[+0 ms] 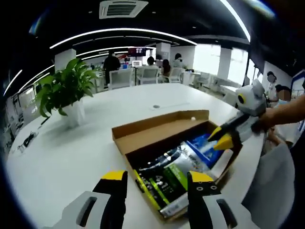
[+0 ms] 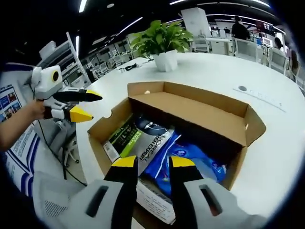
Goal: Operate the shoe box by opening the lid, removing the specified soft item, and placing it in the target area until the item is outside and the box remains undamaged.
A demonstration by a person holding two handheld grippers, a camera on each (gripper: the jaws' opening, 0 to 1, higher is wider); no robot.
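Hovering open-jawed, the left gripper (image 1: pixel 155 180) faces the open box (image 1: pixel 164 125) on the table (image 1: pixel 71 148); packets (image 1: pixel 178 167) lie inside. Right gripper (image 2: pixel 153 164), jaws apart, hangs above them; snagging cardboard could tear it.

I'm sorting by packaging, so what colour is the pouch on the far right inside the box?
Blue, on the pouch; the right gripper view shows it best.
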